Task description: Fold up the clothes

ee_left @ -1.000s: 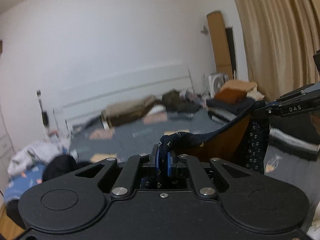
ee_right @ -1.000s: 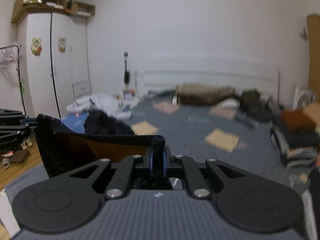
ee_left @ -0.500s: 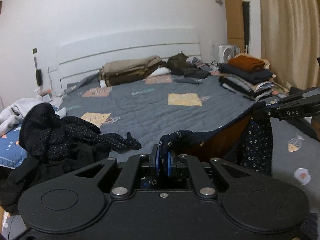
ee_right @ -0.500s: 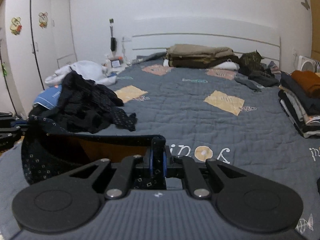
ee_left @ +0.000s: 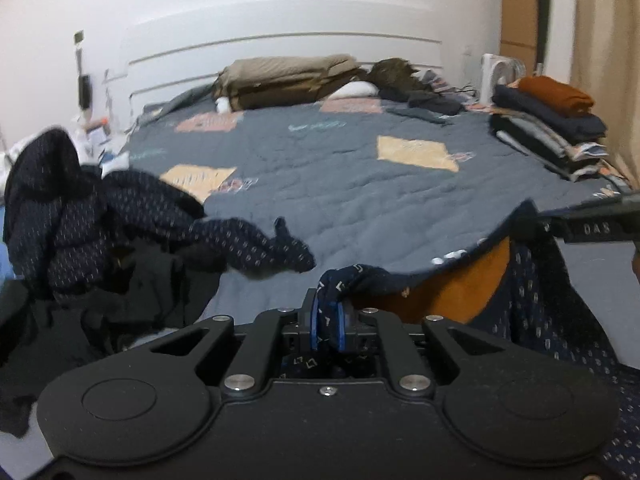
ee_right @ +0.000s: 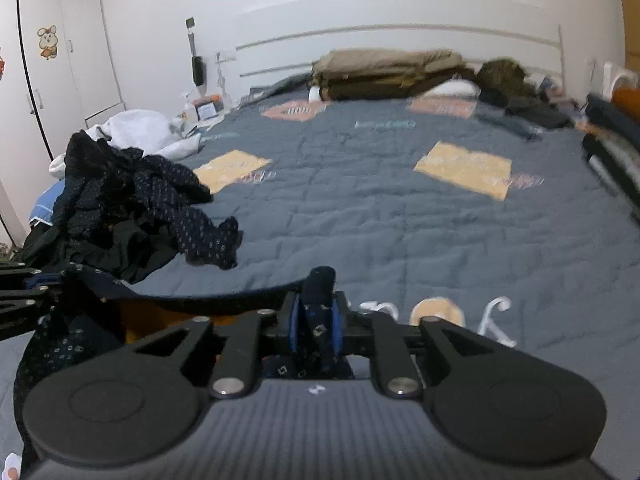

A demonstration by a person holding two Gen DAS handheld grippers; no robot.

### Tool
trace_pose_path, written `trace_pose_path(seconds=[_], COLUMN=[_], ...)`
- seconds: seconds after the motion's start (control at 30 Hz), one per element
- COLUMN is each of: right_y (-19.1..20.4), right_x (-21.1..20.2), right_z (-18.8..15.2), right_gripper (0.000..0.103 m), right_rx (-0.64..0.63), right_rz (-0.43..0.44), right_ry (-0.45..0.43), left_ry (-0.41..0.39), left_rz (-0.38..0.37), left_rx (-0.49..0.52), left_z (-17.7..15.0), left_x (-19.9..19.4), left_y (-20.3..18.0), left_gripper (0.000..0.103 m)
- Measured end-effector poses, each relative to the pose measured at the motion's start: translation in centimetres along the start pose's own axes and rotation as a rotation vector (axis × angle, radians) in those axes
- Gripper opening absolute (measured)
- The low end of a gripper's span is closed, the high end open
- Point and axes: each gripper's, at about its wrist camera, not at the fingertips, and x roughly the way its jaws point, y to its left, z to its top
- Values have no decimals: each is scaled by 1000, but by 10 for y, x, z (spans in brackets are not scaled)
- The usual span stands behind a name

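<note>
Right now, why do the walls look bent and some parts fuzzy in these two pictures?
Left wrist view: the fisheye lens bows the headboard into an arc, and the folded stack is smeared by motion blur. Right wrist view: the same curving, with a blurred far bed edge, while the navy patterned garment between the fingers stays sharp.

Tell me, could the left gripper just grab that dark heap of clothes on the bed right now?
Probably not as things stand. The left gripper is shut on the navy patterned garment, which the right gripper also pinches. The dark heap lies unblocked on the quilt, but that garment must be released first.
</note>
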Motion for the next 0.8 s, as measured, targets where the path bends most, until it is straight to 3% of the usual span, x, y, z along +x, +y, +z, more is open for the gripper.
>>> trace_pose_path(seconds=[0.13,0.27,0.57,0.8], right_y=[-4,-5,-2,12], right_x=[0,-28,-126,-198], right_z=[-7,-14,-76,-136], right_gripper=[42,53,60,65], right_rx=[10,-19,-1,-74], right_rz=[8,27,58,19], right_ry=[9,-7,24,60], left_ry=[8,16,-47,-33], left_rz=[6,12,-42,-89], left_rx=[-26,-52,-215,-257], left_z=[-8,-16,-60,-113], left_x=[3,6,-109,-168], left_y=[12,23,10,-42], left_gripper=[54,56,68,70])
